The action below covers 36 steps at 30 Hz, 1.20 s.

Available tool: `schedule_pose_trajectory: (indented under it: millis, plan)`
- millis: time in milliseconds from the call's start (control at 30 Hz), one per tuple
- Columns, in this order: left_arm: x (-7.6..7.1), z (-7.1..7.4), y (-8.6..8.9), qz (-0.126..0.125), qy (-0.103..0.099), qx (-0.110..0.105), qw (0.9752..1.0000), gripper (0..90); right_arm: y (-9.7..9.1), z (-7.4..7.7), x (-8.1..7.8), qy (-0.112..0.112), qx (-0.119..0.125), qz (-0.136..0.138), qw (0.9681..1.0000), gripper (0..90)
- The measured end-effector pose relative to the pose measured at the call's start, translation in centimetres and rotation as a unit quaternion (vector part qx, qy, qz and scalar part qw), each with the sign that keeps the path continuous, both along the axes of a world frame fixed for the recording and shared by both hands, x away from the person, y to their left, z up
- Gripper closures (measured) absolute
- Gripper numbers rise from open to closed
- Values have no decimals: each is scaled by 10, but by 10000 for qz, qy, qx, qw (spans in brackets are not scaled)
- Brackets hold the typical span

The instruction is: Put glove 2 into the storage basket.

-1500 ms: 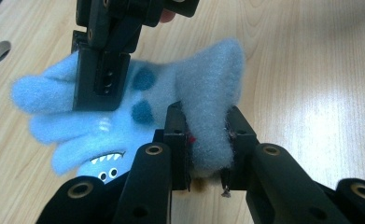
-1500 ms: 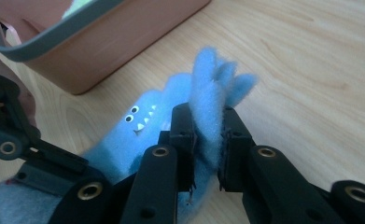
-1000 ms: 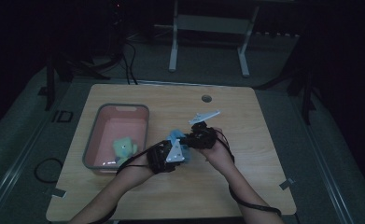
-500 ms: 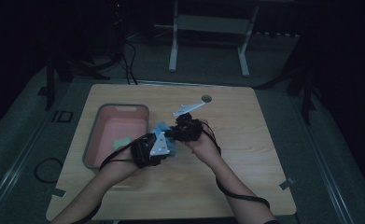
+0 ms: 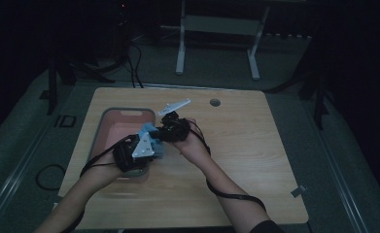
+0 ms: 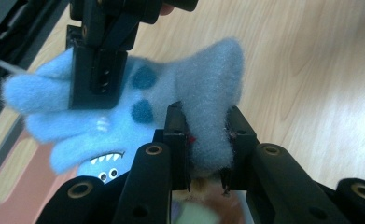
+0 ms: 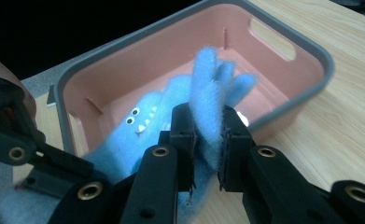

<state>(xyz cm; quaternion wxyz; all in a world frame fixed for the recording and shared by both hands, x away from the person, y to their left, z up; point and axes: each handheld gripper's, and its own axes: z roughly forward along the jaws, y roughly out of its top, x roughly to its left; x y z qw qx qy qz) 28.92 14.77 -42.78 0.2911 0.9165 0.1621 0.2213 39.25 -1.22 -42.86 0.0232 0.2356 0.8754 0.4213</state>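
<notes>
While both hands meet over the table (image 5: pixel 255 160), the high view shows the left gripper (image 5: pixel 141 148) at the near right corner of the bin (image 5: pixel 105 121) and the right gripper (image 5: pixel 170 130) just beside the bin's right wall; a blue toy (image 5: pixel 151 141) is stretched between them above that edge.

From the left gripper view, the left gripper (image 6: pixel 207 140) has its jaws clamped on a grey-blue flap of the toy (image 6: pixel 138 107). Farther off, the right gripper (image 6: pixel 98 70) pinches another part of it. The toy hangs over wood beside the bin.

From the right gripper view, the right gripper (image 7: pixel 207 140) has its jaws clamped on a fringed limb of the toy (image 7: pixel 147 116). The toy's face lies over the bin (image 7: pixel 283 60), above its near rim.
</notes>
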Motion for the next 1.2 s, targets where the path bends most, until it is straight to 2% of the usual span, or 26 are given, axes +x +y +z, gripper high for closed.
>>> schedule_pose_trajectory:
  millis: [367, 433, 467, 600, 800, 967, 1067, 1200]
  plan:
    - [-6, -14, 39, 276, 169, -84, 9994, 761, 41, -12, 1, 196, 29, 212, 9996, 790]
    - [-6, -16, 42, 306, 172, -99, 9993, 762, 44, -14, 1, 210, 24, 215, 9995, 790]
    - [-6, -21, 48, 357, 239, -109, 9990, 762, 48, -16, 2, 208, 7, 228, 9995, 790]
    - [-3, -33, 53, 411, 406, -63, 9983, 761, 61, -31, 4, 331, -95, 247, 9991, 789]
    - [5, -49, 58, 448, 644, -74, 9969, 760, 70, -48, 8, 439, -314, 200, 9983, 785]
    - [11, -56, 59, 503, 682, 10, 9964, 757, 74, -57, 12, 442, -472, 145, 9978, 769]
    - [13, -59, 58, 512, 767, 41, 9957, 756, 75, -60, 13, 505, -448, 123, 9976, 723]
    - [17, -65, 58, 555, 893, 78, 9944, 750, 73, -60, 12, 388, -499, 69, 9980, 598]
